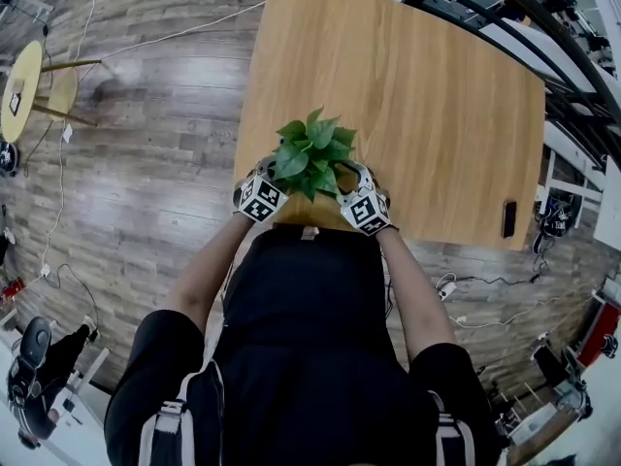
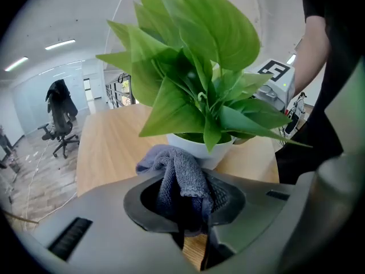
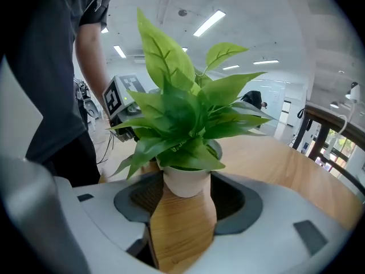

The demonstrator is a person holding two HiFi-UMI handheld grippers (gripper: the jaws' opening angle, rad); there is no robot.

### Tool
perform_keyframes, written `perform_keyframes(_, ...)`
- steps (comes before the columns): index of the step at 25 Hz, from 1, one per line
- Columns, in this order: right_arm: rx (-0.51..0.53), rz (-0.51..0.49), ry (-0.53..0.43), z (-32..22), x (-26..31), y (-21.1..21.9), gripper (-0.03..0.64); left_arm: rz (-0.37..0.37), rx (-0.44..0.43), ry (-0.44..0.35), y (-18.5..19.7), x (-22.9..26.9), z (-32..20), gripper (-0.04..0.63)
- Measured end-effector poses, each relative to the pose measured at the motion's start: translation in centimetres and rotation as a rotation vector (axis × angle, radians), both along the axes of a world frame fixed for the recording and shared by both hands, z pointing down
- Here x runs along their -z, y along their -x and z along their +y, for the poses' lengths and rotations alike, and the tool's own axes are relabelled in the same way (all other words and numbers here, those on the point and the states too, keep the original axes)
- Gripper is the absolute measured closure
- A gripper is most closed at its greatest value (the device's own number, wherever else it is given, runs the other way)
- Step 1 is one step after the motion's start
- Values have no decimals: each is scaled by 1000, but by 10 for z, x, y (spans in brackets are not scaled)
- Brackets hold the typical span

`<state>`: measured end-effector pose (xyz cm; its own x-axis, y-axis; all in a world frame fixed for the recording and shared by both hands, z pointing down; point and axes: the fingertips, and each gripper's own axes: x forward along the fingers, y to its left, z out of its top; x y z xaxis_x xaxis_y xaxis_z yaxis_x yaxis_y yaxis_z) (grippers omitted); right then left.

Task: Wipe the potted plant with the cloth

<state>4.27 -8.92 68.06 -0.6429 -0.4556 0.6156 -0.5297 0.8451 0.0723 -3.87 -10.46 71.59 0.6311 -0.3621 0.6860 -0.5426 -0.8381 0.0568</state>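
A leafy green plant (image 1: 312, 153) in a white pot (image 3: 185, 181) stands on the wooden table (image 1: 437, 95) near its front edge. My left gripper (image 1: 275, 173) is at the plant's left side, shut on a bunched grey cloth (image 2: 182, 178); the cloth sticks out of the jaws just short of the pot (image 2: 197, 147). My right gripper (image 1: 346, 181) is at the plant's right side, and its jaws stand wide. In the right gripper view the pot sits between the tips of this gripper (image 3: 185, 201); I see no pad pressing on it.
A dark phone (image 1: 508, 218) lies at the table's right front corner. A small round yellow table (image 1: 21, 90) stands on the wood floor at far left. An office chair (image 2: 61, 124) is beyond the table. Metal frames and cables crowd the right side.
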Motion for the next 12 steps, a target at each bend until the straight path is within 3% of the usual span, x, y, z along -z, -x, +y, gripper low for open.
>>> perform_keyframes(12,-18,14,1,-2,-3,4,374,-25,-74,11,-5,-2,31,482)
